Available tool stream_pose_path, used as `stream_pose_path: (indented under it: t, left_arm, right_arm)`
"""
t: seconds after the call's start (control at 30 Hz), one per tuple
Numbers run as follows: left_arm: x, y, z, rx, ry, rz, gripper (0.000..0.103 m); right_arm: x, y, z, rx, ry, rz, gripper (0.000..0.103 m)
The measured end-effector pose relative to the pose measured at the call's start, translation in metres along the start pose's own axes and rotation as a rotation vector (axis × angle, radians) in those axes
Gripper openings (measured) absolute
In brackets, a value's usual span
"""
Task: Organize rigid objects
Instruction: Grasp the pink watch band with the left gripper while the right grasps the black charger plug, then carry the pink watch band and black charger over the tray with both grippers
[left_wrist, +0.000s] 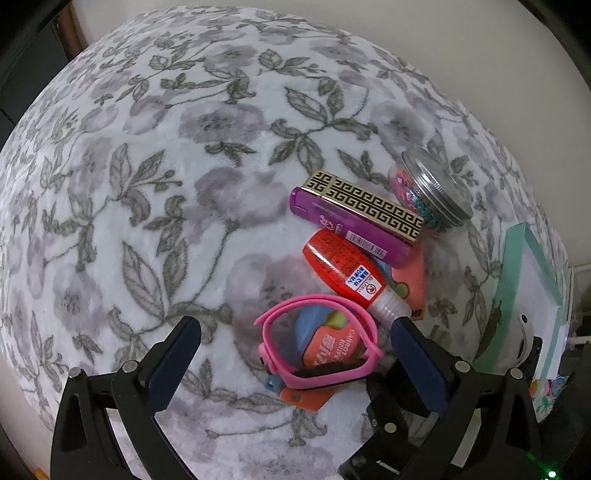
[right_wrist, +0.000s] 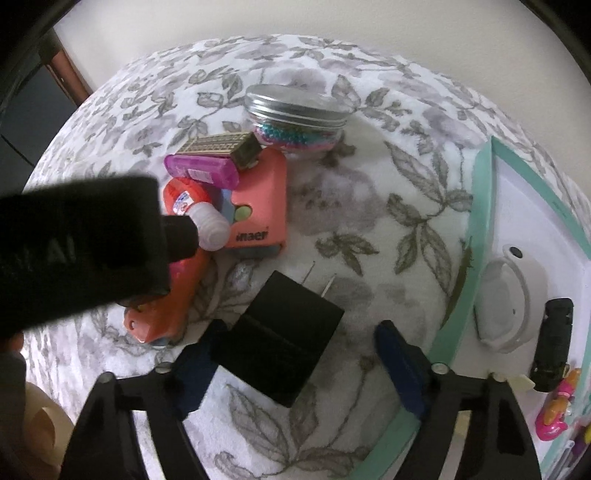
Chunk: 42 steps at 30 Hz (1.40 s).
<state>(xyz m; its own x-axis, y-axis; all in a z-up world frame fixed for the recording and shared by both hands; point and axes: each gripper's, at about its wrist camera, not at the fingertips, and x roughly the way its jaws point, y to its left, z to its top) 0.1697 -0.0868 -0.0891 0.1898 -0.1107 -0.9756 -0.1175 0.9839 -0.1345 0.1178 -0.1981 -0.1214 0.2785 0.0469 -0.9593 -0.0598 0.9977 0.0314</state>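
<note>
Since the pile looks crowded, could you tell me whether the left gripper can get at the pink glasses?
Probably yes: the pink glasses lie on top of the pile, uncovered, between the open left gripper fingers.

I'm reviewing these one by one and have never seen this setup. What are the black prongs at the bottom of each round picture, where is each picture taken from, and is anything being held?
There is no robot here: a person holds a two-finger claw in each hand, and a fisheye camera on each looks down along its fingers.

The left view shows the left claw open over a pile on the floral cloth: a pink watch band between its fingers, a red glue bottle, a purple case, a patterned box and a bead jar.

The right view shows the right claw around a black plug adapter. Only one finger seems to touch it, so it is not gripped yet. A mint-edged tray sits alongside.
</note>
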Motion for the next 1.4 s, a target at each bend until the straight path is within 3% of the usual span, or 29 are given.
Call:
stream_pose_path:
  t: [0.3, 0.37, 0.47, 0.63, 0.77, 1.1, 1.4]
  left_arm:
    - [0.001, -0.004, -0.006, -0.005, 0.000, -0.019, 0.097]
    - [0.001, -0.004, -0.007, -0.013, 0.012, -0.031, 0.079]
    - [0.006, -0.001, -0.011, -0.019, 0.036, -0.057, 0.067]
    - [0.006, 0.001, -0.013, -0.028, 0.029, -0.067, 0.067]
    - [0.006, 0.010, -0.013, -0.053, 0.028, -0.086, 0.067]
    - [-0.015, 0.035, -0.002, -0.114, -0.011, -0.137, 0.067]
    - [-0.037, 0.032, -0.003, -0.120, -0.040, -0.164, 0.067]
  right_arm:
    - [-0.007, -0.017, 0.004, 0.017, -0.008, 0.016, 0.068]
    - [-0.008, -0.020, 0.005, 0.017, -0.010, 0.018, 0.068]
    - [-0.008, -0.020, 0.004, 0.014, -0.011, 0.018, 0.068]
    - [-0.006, -0.019, 0.002, 0.020, -0.013, 0.022, 0.067]
    - [-0.010, -0.022, 0.001, 0.040, -0.017, 0.008, 0.054]
    - [-0.018, -0.042, 0.001, 0.095, -0.025, 0.070, 0.052]
    - [-0.018, -0.036, -0.004, 0.106, -0.033, 0.077, 0.051]
